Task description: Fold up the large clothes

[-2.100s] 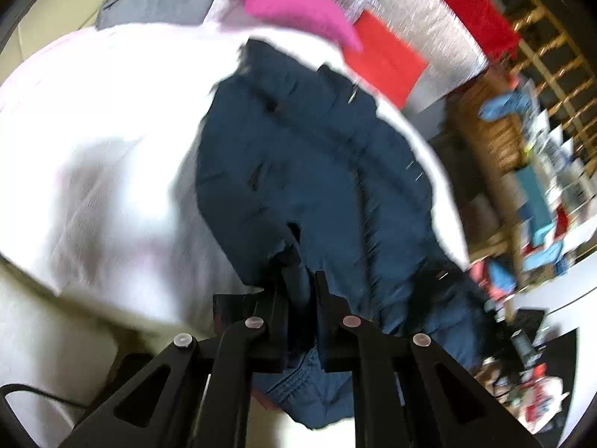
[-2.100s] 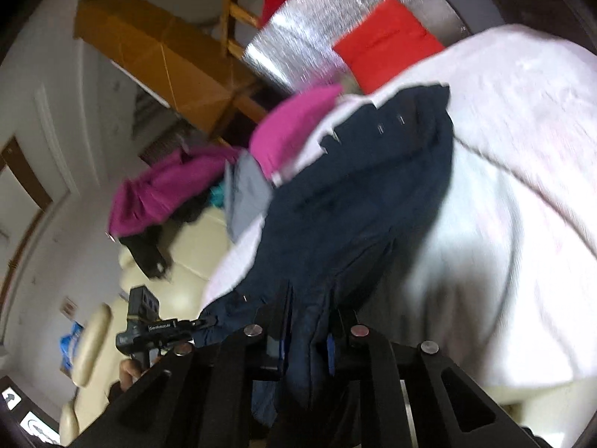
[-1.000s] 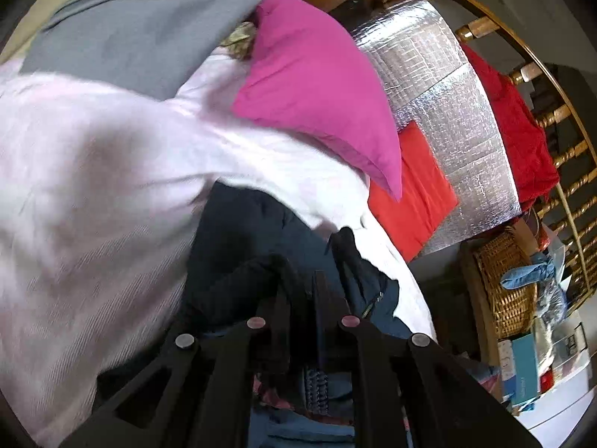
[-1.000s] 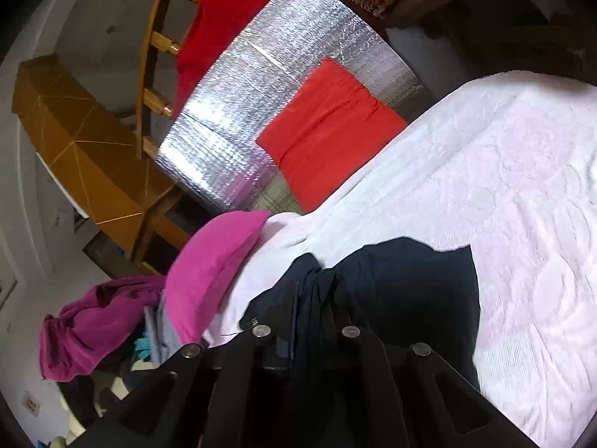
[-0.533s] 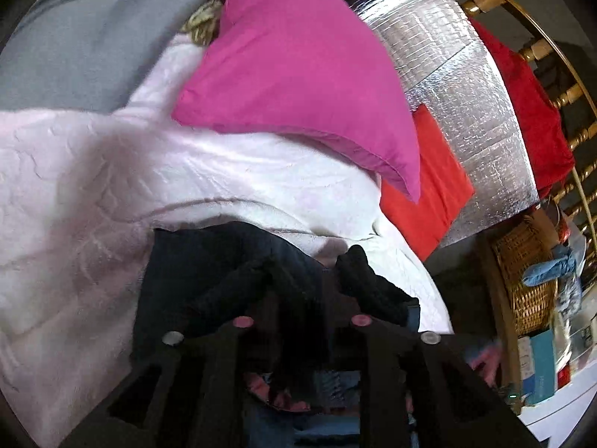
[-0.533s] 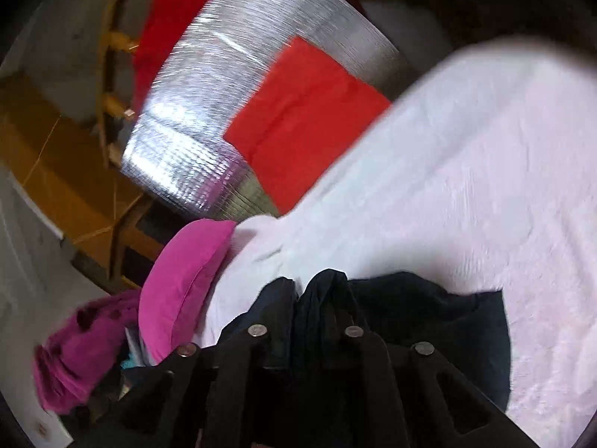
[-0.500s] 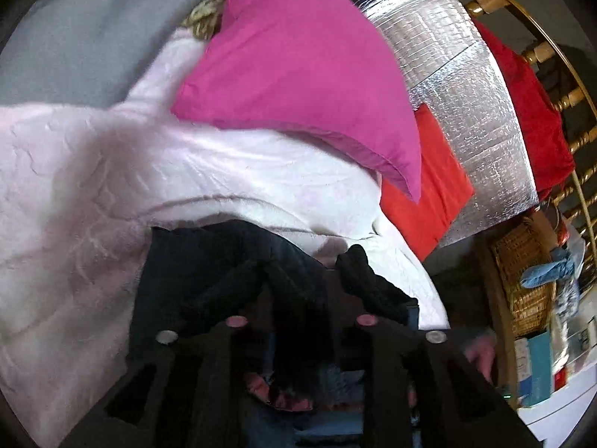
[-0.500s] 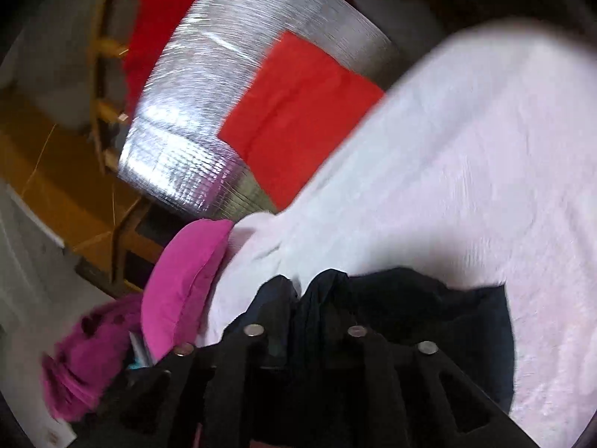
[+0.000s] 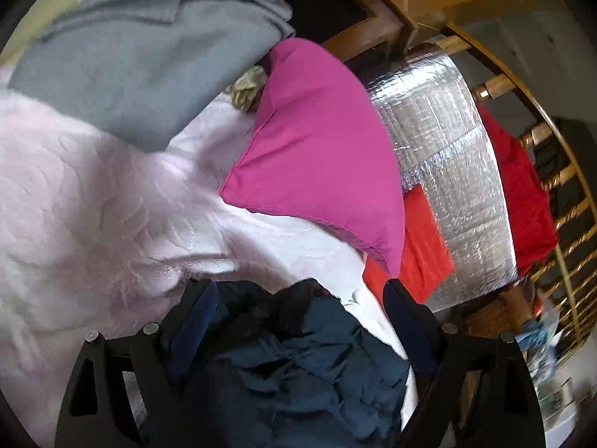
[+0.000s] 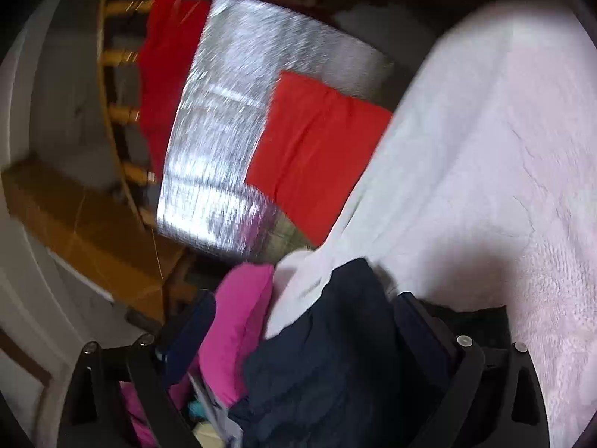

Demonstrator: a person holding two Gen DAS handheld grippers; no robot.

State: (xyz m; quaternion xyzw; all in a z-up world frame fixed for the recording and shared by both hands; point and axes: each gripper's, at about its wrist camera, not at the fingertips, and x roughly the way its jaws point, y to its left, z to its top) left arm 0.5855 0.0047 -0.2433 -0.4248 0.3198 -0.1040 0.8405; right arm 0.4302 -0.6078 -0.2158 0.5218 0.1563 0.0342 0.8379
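Observation:
A dark navy garment lies bunched on a pale pink blanket. In the left wrist view my left gripper has its jaws opening wide; the crumpled cloth lies loose between the fingers, and the pads do not press on it. In the right wrist view the same navy garment is heaped between the spread fingers of my right gripper, whose jaws are also opening, with no grip on the fabric.
A magenta pillow lies just beyond the garment, a grey cloth at the upper left. A silver foil panel with a red cushion stands past the bed edge, before a wooden railing draped with red fabric.
Both grippers, shut on the navy garment a second ago, have spread their jaws and let the cloth drop onto the blanket. Both views have shifted slightly.

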